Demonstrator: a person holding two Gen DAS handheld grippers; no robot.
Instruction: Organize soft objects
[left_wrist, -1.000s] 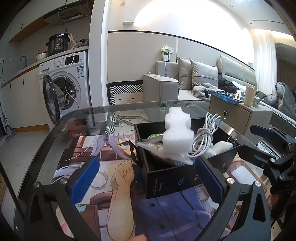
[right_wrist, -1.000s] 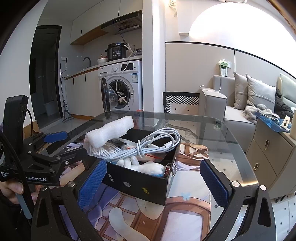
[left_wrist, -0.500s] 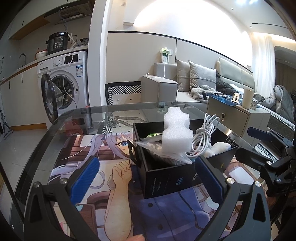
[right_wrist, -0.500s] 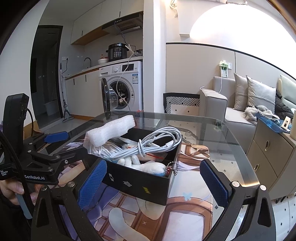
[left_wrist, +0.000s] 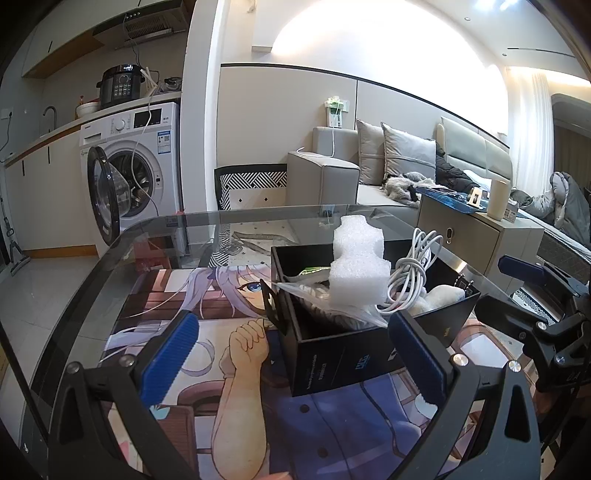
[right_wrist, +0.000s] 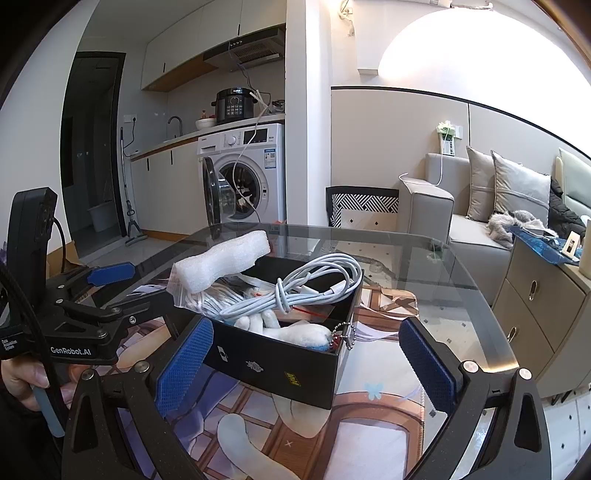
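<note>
1. The left gripper (left_wrist: 291, 354) hangs just above the tabletop with its blue-padded fingers (left_wrist: 168, 352) spread wide apart and gripping nothing; the near left corner of the black box (left_wrist: 343, 363) sits between them.
2. The right gripper (right_wrist: 304, 360) is likewise spread wide, its fingers (right_wrist: 184, 365) clamped on nothing, with the box's near right wall (right_wrist: 280, 365) just ahead of the pads.
3. The box stands on an illustrated mat (left_wrist: 207, 369) that covers the glass tabletop (left_wrist: 258, 221).
4. Inside it, a white foam block (left_wrist: 356, 266) sticks up at the left, resting on a clear plastic bag (left_wrist: 332, 299).
5. A coiled white cable (right_wrist: 310, 286) lies across the top of the contents, rising over the box's right rim.
6. A white plush toy (right_wrist: 295, 330) with a ball chain (right_wrist: 345, 332) lies in the near right end.
7. Far left stands a washing machine (left_wrist: 136, 166) with its door open; far right is a grey sofa (left_wrist: 388, 166).
</note>
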